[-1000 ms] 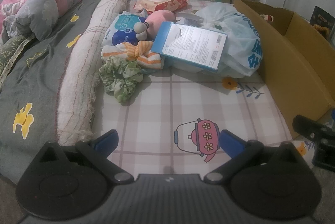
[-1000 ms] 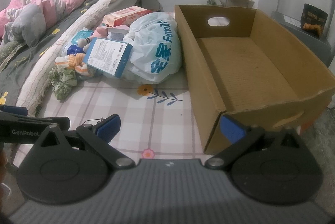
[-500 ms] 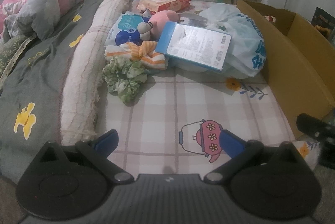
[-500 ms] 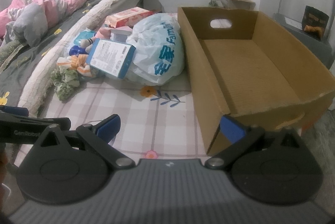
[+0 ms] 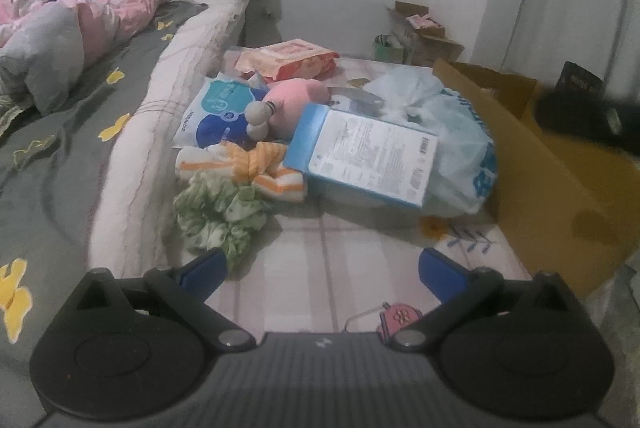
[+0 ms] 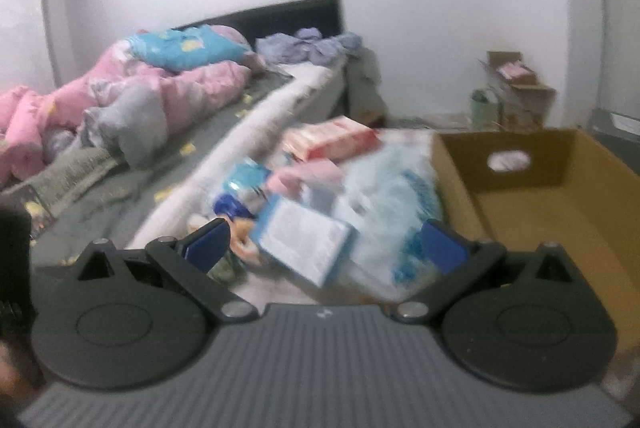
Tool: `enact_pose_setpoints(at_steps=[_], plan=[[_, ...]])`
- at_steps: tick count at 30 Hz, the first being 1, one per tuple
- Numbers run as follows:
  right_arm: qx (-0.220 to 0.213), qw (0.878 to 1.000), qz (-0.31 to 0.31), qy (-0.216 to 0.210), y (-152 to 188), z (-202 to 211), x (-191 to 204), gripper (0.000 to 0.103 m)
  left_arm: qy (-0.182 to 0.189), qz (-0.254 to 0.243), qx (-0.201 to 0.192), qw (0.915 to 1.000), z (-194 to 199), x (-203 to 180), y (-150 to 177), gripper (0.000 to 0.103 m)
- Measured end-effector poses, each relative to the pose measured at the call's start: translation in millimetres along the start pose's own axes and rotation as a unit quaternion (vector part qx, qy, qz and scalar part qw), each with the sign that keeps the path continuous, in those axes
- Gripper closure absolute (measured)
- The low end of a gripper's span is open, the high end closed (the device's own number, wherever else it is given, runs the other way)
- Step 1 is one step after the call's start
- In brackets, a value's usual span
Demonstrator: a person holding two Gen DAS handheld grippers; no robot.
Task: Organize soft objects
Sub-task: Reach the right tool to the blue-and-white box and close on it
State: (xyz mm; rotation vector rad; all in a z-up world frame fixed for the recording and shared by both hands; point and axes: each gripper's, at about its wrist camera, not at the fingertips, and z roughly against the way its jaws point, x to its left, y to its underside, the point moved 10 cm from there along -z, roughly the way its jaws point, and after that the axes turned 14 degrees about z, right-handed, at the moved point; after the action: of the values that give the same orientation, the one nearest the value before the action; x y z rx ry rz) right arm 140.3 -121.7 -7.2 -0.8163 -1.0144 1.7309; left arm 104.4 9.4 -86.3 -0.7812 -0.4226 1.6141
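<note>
On the checked mat beside the bed, the soft things are heaped together: a green scrunchie (image 5: pixel 218 218) nearest, an orange striped cloth (image 5: pixel 244 165) touching it behind, a pink plush toy (image 5: pixel 296 101) further back. The cardboard box (image 6: pixel 560 211) to the right is seen empty. The left claw (image 5: pixel 322 268) and the right claw (image 6: pixel 326 248) are both spread wide, nothing gripped. The scrunchie is probably best taken first, pinched across its bunched middle so the neighbouring cloth is not dragged along.
</note>
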Motion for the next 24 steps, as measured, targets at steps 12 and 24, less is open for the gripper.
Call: enact_pose_setpoints(at_steps=[12, 24], plan=[[0.104, 0.993, 0.010, -0.048, -3.9, -169.3, 14.4, 0.057, 0.007, -0.001, 0.074, 0.9972, -50.5, 11.9, 21.3, 0.049], [0.198, 0.962, -0.136, -0.131, 84.6, -143.4, 29.2, 0.071, 0.032, -0.024, 0.121, 0.9918, -52.4, 15.3, 43.5, 0.058]])
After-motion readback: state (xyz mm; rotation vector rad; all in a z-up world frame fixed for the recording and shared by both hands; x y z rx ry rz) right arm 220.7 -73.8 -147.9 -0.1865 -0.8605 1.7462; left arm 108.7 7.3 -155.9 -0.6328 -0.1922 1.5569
